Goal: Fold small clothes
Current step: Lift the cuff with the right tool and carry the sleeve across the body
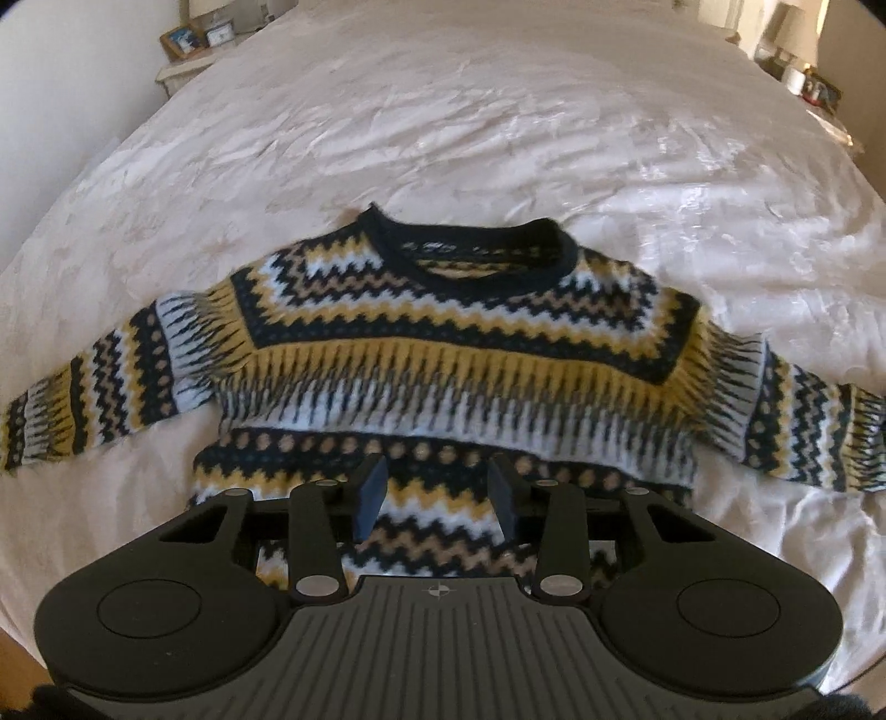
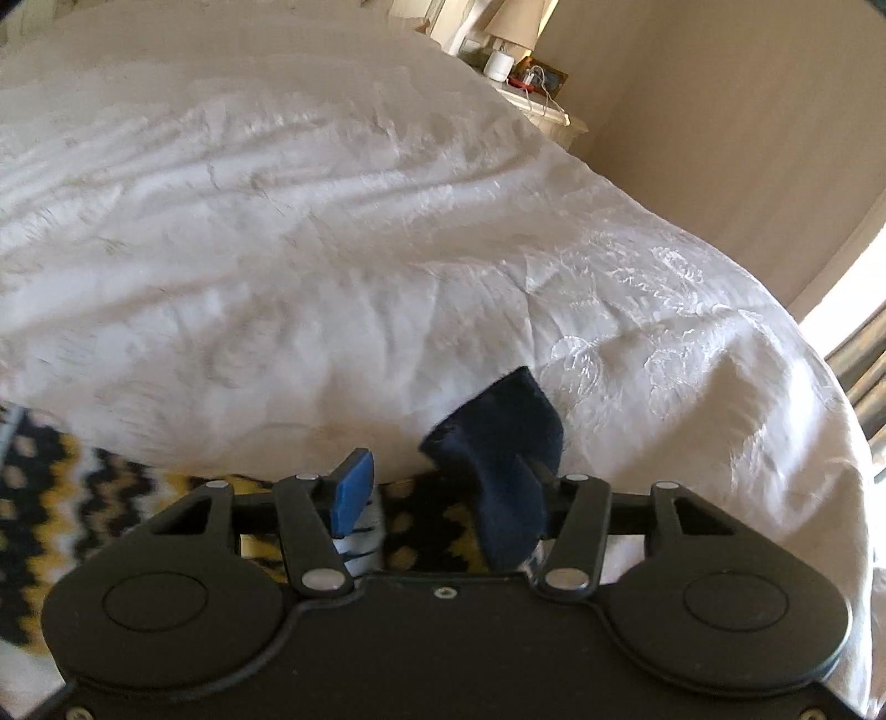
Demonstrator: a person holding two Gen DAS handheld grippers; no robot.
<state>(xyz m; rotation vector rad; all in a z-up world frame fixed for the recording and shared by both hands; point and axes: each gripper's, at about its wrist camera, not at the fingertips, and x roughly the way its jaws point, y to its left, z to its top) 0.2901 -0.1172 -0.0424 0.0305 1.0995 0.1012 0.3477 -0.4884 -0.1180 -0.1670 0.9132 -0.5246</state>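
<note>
A knitted sweater (image 1: 443,343) with navy, yellow, white and tan zigzag bands lies flat on the white bedspread (image 1: 443,122), its neck away from me and a sleeve out to each side. My left gripper (image 1: 437,493) hovers over the sweater's lower body, its jaws apart with nothing pinched between the blue pads (image 1: 370,498). In the right wrist view the sweater (image 2: 33,487) runs under my right gripper (image 2: 443,471). Its jaws stand apart. A navy ribbed cuff (image 2: 498,454) is draped over the right finger. A gap separates that cuff from the left pad (image 2: 351,495).
A nightstand with picture frames (image 1: 188,39) stands past the bed's far left corner. Another nightstand (image 2: 545,105) with a lamp (image 2: 515,22) and small items stands at the far right. A beige wall (image 2: 720,138) and a bright window (image 2: 853,299) lie beyond the bed's right edge.
</note>
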